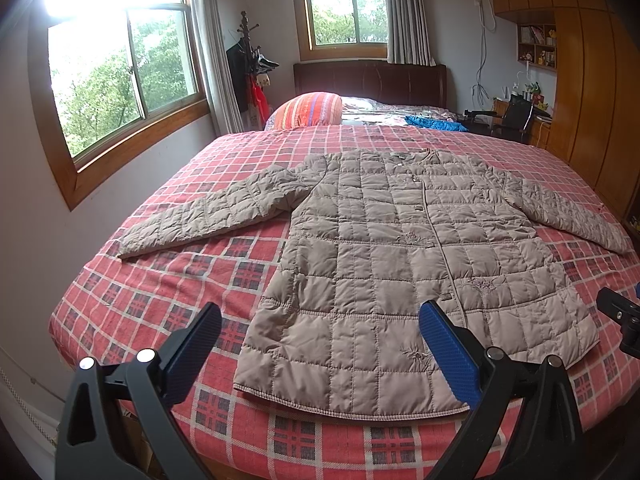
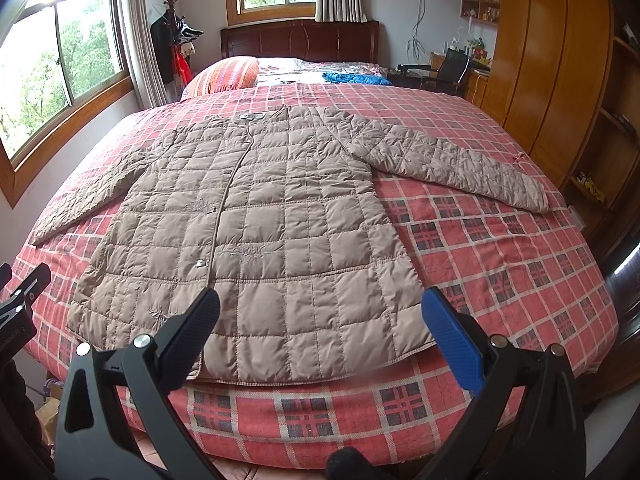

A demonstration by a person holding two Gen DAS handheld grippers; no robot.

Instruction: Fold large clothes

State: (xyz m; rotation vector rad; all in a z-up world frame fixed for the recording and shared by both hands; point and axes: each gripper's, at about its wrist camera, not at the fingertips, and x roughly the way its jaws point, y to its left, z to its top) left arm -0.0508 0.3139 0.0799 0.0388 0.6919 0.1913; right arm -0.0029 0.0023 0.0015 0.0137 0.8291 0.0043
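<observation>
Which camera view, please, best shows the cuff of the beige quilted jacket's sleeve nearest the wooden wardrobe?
The right wrist view: that sleeve's cuff lies whole on the red checked bedspread. In the left wrist view the same cuff sits at the distorted picture edge.

One quilted jacket (image 1: 400,264), one striped pillow (image 1: 310,109), two windows (image 1: 120,80).

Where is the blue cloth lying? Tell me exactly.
The blue cloth lies at the far end of the bed, right of the striped pillow in both views, below the dark headboard, beyond the quilted jacket.
</observation>
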